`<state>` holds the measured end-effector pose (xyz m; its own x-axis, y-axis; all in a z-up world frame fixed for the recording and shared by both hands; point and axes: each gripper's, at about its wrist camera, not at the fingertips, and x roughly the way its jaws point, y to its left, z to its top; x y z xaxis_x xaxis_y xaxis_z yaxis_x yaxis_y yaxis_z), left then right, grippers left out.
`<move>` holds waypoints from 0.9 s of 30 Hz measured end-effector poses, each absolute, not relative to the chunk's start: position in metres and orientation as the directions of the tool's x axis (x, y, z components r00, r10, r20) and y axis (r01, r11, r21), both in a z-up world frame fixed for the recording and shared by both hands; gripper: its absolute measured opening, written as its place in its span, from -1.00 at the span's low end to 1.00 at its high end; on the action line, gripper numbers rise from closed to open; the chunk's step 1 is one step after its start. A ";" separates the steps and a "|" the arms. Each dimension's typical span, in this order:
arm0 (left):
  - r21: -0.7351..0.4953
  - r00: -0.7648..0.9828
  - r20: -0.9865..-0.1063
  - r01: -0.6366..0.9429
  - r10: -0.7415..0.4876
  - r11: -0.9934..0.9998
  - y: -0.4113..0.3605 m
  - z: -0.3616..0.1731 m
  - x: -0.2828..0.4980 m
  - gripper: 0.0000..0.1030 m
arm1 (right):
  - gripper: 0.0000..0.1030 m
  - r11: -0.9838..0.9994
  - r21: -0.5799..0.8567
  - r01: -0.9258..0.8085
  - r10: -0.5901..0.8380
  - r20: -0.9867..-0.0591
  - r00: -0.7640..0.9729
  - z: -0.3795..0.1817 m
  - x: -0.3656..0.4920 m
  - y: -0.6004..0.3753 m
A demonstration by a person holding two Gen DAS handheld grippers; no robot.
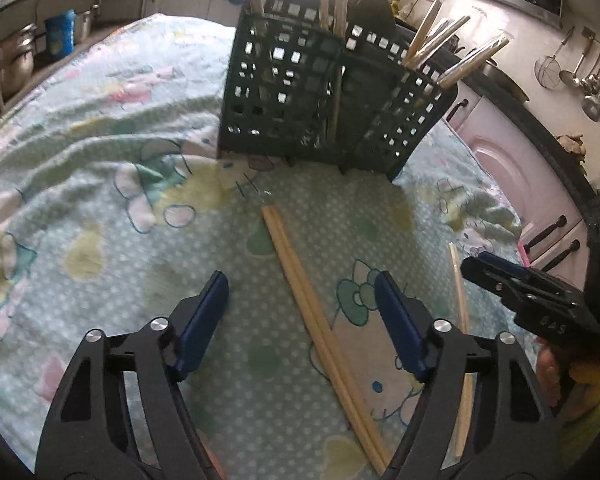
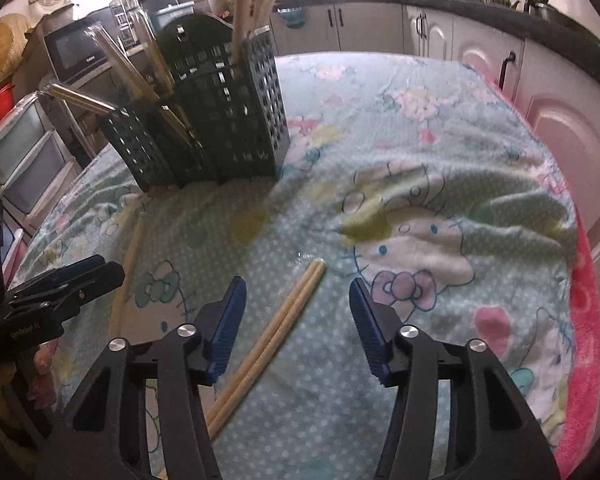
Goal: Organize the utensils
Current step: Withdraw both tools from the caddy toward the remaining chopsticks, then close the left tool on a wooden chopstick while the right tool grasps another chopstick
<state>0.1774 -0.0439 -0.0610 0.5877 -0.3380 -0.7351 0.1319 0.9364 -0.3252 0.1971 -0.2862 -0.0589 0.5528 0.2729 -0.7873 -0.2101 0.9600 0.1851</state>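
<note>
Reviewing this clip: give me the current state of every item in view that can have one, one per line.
Dark green perforated plastic utensil caddy: upright on the cloth, holding chopsticks.
Pair of pale wooden chopsticks: flat on the cloth, side by side, ungripped.
Single wooden chopstick: flat on the cloth, apart from the pair.
Left gripper: open, straddling the pair.
Right gripper: open, over its pair.

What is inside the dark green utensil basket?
Chopsticks stand in the dark green utensil basket, several in clear sleeves, tops leaning out. Their lower ends are mostly hidden by the lattice walls.
</note>
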 end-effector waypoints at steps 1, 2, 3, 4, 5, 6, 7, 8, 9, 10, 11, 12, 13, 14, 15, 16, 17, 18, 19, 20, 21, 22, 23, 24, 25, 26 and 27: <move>-0.322 0.587 -0.736 0.134 -0.337 0.937 -0.045 -0.061 0.178 0.25 | -0.10 0.959 0.191 -0.210 0.276 -0.793 0.542 -0.061 0.199 -0.286; -0.320 0.586 -0.737 0.136 -0.336 0.938 -0.046 -0.061 0.179 0.23 | -0.14 0.958 0.195 -0.210 0.279 -0.798 0.534 -0.063 0.201 -0.286; -0.324 0.582 -0.738 0.137 -0.341 0.936 -0.047 -0.061 0.181 0.18 | -0.17 0.958 0.199 -0.209 0.281 -0.803 0.525 -0.065 0.203 -0.286; -0.329 0.579 -0.739 0.137 -0.345 0.934 -0.047 -0.061 0.182 0.14 | -0.20 0.957 0.202 -0.207 0.282 -0.806 0.519 -0.067 0.205 -0.286; -0.330 0.577 -0.740 0.135 -0.345 0.934 -0.048 -0.061 0.183 0.12 | -0.21 0.958 0.202 -0.206 0.281 -0.810 0.514 -0.068 0.207 -0.285; -0.330 0.575 -0.743 0.132 -0.343 0.935 -0.049 -0.062 0.186 0.09 | -0.23 0.958 0.201 -0.205 0.280 -0.813 0.510 -0.069 0.208 -0.284; -0.332 0.573 -0.743 0.131 -0.345 0.934 -0.049 -0.062 0.187 0.08 | -0.24 0.957 0.203 -0.205 0.281 -0.815 0.506 -0.070 0.210 -0.284; -0.335 0.571 -0.744 0.130 -0.347 0.933 -0.050 -0.062 0.190 0.07 | -0.24 0.957 0.203 -0.206 0.281 -0.816 0.504 -0.071 0.211 -0.283; -0.335 0.570 -0.745 0.129 -0.346 0.933 -0.051 -0.062 0.192 0.06 | -0.25 0.958 0.201 -0.206 0.280 -0.818 0.502 -0.071 0.213 -0.282; -0.333 0.570 -0.747 0.127 -0.343 0.934 -0.051 -0.063 0.195 0.02 | -0.26 0.959 0.199 -0.203 0.276 -0.821 0.499 -0.072 0.215 -0.281; -0.329 0.569 -0.749 0.124 -0.339 0.936 -0.052 -0.063 0.196 0.01 | -0.27 0.960 0.197 -0.201 0.273 -0.823 0.498 -0.072 0.217 -0.280; -0.318 0.567 -0.756 0.118 -0.327 0.941 -0.052 -0.063 0.199 -0.04 | -0.28 0.961 0.192 -0.201 0.269 -0.825 0.497 -0.073 0.220 -0.279; -0.302 0.568 -0.763 0.111 -0.310 0.947 -0.054 -0.064 0.202 -0.09 | -0.31 0.962 0.183 -0.204 0.263 -0.827 0.497 -0.073 0.222 -0.277; -0.290 0.568 -0.768 0.108 -0.298 0.951 -0.055 -0.064 0.204 -0.10 | -0.32 0.963 0.175 -0.206 0.257 -0.829 0.497 -0.073 0.223 -0.275; -0.282 0.567 -0.770 0.107 -0.292 0.953 -0.056 -0.064 0.206 -0.11 | -0.35 0.964 0.168 -0.207 0.251 -0.830 0.497 -0.073 0.225 -0.273; -0.274 0.567 -0.773 0.106 -0.284 0.956 -0.057 -0.064 0.208 -0.11 | -0.38 0.965 0.159 -0.208 0.245 -0.831 0.499 -0.073 0.227 -0.271; -0.263 0.567 -0.777 0.106 -0.275 0.959 -0.059 -0.064 0.211 -0.11 | -0.44 0.966 0.150 -0.211 0.239 -0.832 0.501 -0.073 0.228 -0.270; -0.251 0.568 -0.779 0.105 -0.265 0.962 -0.060 -0.064 0.212 -0.14 | -0.50 0.966 0.144 -0.212 0.235 -0.832 0.503 -0.073 0.229 -0.269; -0.237 0.570 -0.782 0.101 -0.252 0.966 -0.062 -0.064 0.215 -0.18 | -0.53 0.967 0.137 -0.214 0.230 -0.832 0.505 -0.073 0.229 -0.267; -0.222 0.573 -0.785 0.097 -0.236 0.970 -0.063 -0.064 0.217 -0.21 | -0.58 0.967 0.134 -0.217 0.229 -0.832 0.505 -0.073 0.230 -0.266; -0.211 0.575 -0.787 0.093 -0.226 0.973 -0.064 -0.064 0.219 -0.31 | -0.62 0.967 0.132 -0.219 0.228 -0.831 0.507 -0.073 0.230 -0.266; -0.198 0.578 -0.789 0.086 -0.210 0.977 -0.064 -0.064 0.220 -0.46 | -0.65 0.967 0.133 -0.218 0.229 -0.831 0.507 -0.072 0.231 -0.265; -0.187 0.581 -0.790 0.075 -0.195 0.979 -0.064 -0.064 0.222 -0.53 | -0.66 0.966 0.138 -0.217 0.232 -0.831 0.506 -0.071 0.232 -0.265; -0.194 0.581 -0.789 0.072 -0.199 0.978 -0.062 -0.063 0.223 -0.62 | -0.69 0.965 0.144 -0.218 0.237 -0.830 0.506 -0.071 0.233 -0.265; -0.201 0.579 -0.789 0.070 -0.204 0.977 -0.061 -0.063 0.224 -0.69 | -0.73 0.964 0.151 -0.218 0.244 -0.828 0.505 -0.070 0.233 -0.265; -0.203 0.580 -0.788 0.071 -0.206 0.977 -0.060 -0.063 0.225 -0.72 | -0.74 0.961 0.167 -0.220 0.259 -0.825 0.502 -0.069 0.233 -0.265; -0.204 0.579 -0.788 0.076 -0.210 0.976 -0.059 -0.062 0.225 -0.75 | -0.78 0.957 0.183 -0.226 0.275 -0.822 0.499 -0.067 0.234 -0.265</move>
<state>0.2253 -0.0593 -0.0624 0.5793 -0.2096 -0.7877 0.0756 0.9760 -0.2041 0.2339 -0.2647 -0.0667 0.4989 0.2747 -0.8220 -0.2258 0.9569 0.1827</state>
